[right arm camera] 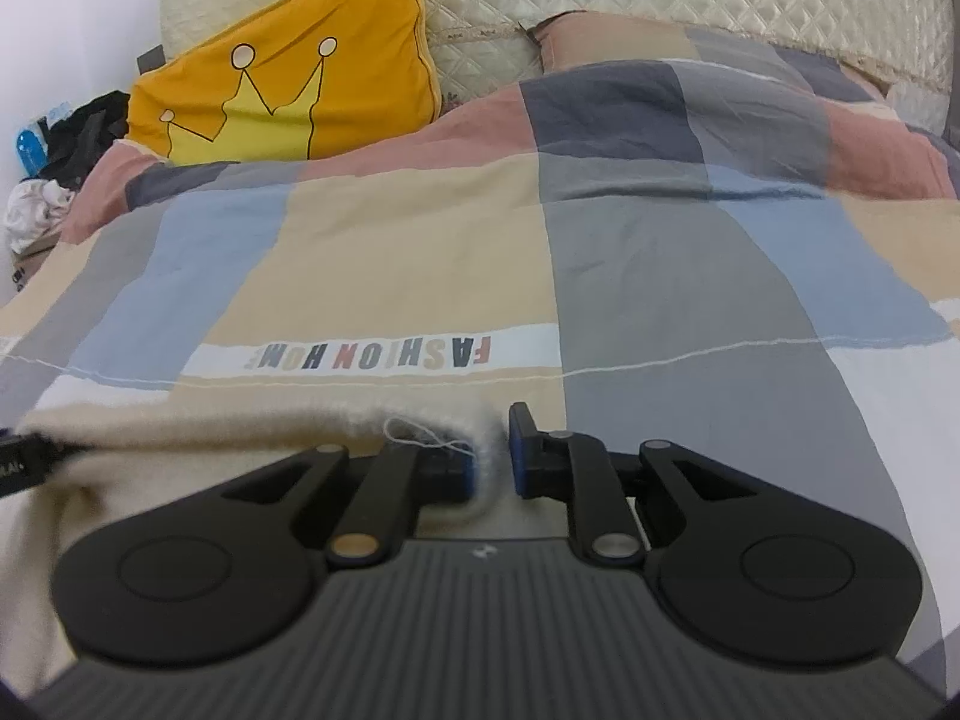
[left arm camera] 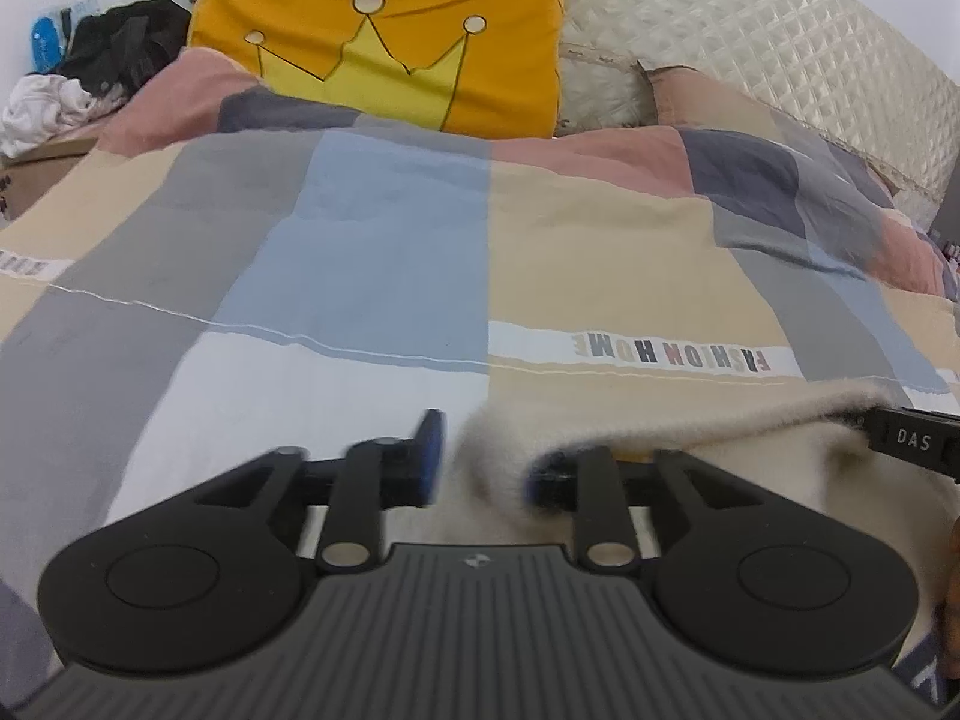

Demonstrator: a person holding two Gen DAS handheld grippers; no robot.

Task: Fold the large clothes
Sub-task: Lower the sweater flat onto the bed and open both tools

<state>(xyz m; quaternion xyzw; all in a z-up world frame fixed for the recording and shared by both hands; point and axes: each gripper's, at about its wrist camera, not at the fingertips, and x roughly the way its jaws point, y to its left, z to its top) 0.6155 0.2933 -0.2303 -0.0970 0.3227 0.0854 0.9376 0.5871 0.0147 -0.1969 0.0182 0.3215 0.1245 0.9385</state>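
Note:
A cream fuzzy garment hangs stretched between both grippers above the bed. My left gripper has its jaws partly apart, with the garment's left corner between them and draped over the right finger. My right gripper pinches the garment's other corner between its blue pads; a loose thread sticks out there. The right gripper's body shows at the right edge of the left wrist view. The left gripper's body shows at the left edge of the right wrist view.
A patchwork duvet printed "FASHION HOME" covers the bed. An orange crown pillow and a quilted cream headboard stand at the back. A pile of dark and white clothes lies at the far left.

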